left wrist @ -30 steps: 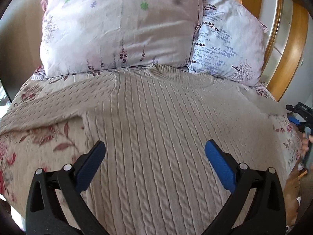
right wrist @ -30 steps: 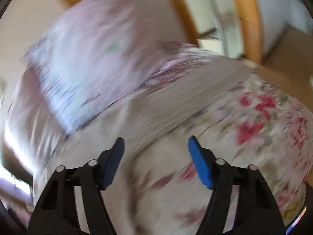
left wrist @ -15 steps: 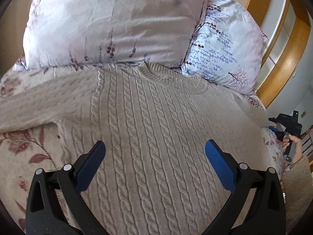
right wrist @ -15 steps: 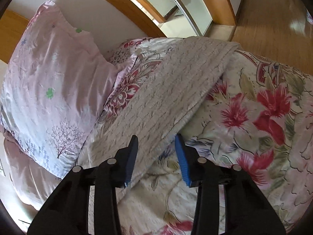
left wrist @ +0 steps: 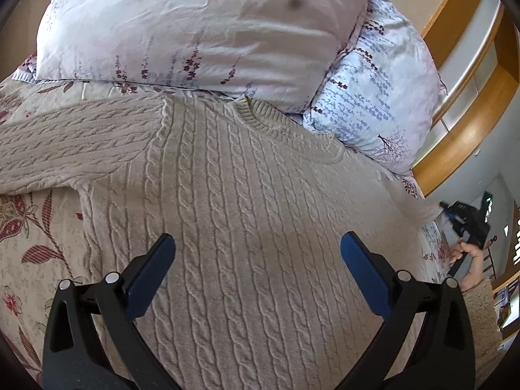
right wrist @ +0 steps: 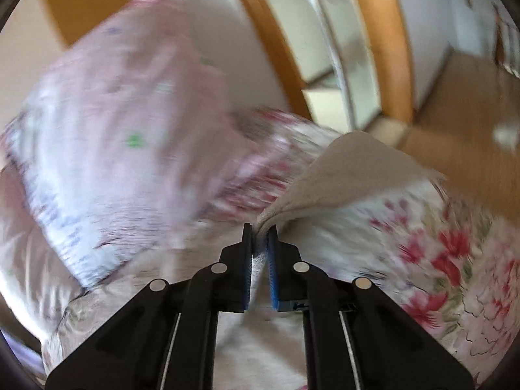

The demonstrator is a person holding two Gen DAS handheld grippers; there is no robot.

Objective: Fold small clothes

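Lying flat on the bed point(left wrist: 35, 260), a beige sweater point(left wrist: 247, 214) is spread with its ribbed neckline toward the pillows at the top of the left wrist frame and its body running down toward the bottom edge, so its long axis is roughly top to bottom. One sleeve is stretched out to the left edge of that frame; the other is drawn off to the right. The knit is thick, with raised cable ropes in parallel columns and a ribbed collar.

The left gripper point(left wrist: 258, 256) is held over the lower middle of the sweater with its blue-padded jaws spread wide and nothing between them.

In the right wrist frame, which is blurred, the right gripper point(right wrist: 259, 247) is seen with its jaws pressed narrowly together on a bunched fold of the sweater's sleeve point(right wrist: 351, 169), which is lifted off the bedspread in a peaked flap at the centre right.

Two smooth, wrinkled pillows are set at the head of the bed: a pale pink one point(left wrist: 195, 26) at upper centre and a bluish white one point(left wrist: 383, 97) at upper right. The bedspread is printed with red flowers. A curved wooden headboard point(left wrist: 471, 123) is seen at the right edge.
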